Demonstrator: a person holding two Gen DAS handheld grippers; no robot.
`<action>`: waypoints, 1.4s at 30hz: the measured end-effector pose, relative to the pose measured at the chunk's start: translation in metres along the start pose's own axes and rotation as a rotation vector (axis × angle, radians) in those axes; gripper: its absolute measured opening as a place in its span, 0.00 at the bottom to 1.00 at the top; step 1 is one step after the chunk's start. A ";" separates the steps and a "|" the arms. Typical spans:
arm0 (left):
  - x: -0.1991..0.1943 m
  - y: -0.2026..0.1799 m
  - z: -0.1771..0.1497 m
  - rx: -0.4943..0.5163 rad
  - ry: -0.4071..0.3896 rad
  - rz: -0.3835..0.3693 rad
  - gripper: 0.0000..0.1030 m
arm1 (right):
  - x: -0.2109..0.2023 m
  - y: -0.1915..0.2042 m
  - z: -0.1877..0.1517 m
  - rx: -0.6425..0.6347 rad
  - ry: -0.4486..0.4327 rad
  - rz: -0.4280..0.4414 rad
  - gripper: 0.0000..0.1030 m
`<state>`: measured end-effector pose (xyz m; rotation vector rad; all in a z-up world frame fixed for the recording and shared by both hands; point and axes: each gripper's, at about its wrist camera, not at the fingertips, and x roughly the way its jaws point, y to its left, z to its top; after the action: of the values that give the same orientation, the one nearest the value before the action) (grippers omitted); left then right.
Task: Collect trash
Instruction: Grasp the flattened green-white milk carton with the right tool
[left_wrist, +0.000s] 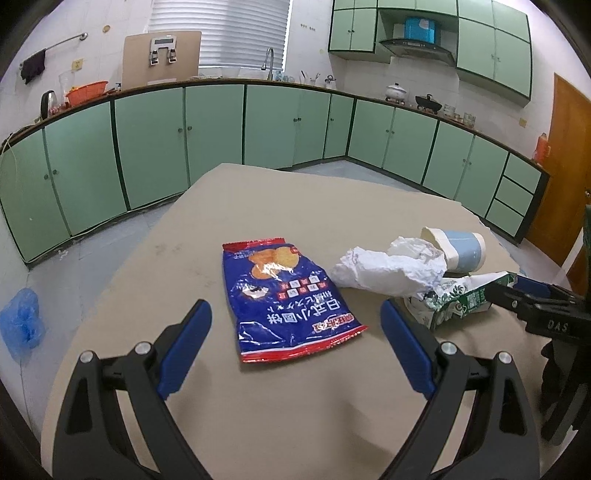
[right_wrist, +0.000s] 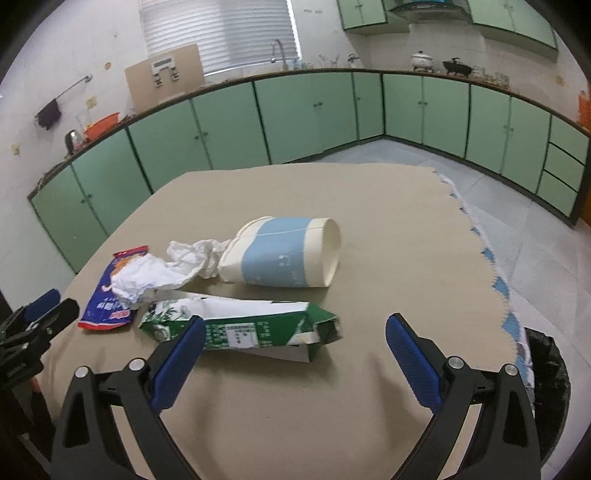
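Left tongs (left_wrist: 295, 314) spread over snack bag (left_wrist: 288, 295); right tongs (right_wrist: 295, 330) spread at green carton (right_wrist: 251, 328), nothing gripped

The near half of the beige table (right_wrist: 280, 413) lies bare. Mid-table, a blue snack bag (left_wrist: 288, 299), crumpled white paper (left_wrist: 388, 271), tipped blue-and-white paper cup (right_wrist: 284, 253) and flattened green carton (right_wrist: 243, 328) crowd together. The far half lies bare.

I count four pieces of trash on my surface (right_wrist: 332, 424): one snack bag (left_wrist: 291, 299), one crumpled paper (left_wrist: 388, 271), one paper cup (right_wrist: 284, 253), one flattened carton (right_wrist: 240, 328).
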<state>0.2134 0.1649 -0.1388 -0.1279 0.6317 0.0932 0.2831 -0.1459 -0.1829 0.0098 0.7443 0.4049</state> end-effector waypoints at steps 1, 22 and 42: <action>0.000 0.001 0.000 -0.005 0.001 0.000 0.87 | -0.001 0.003 -0.002 -0.018 0.004 0.010 0.93; -0.002 0.012 0.001 -0.017 -0.002 0.040 0.87 | -0.002 0.001 0.003 -0.070 0.017 0.107 0.79; -0.003 0.020 0.000 -0.046 0.003 0.051 0.87 | -0.015 0.023 -0.022 -0.188 0.085 0.216 0.78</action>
<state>0.2085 0.1843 -0.1386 -0.1563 0.6366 0.1568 0.2505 -0.1329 -0.1861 -0.1049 0.7898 0.6840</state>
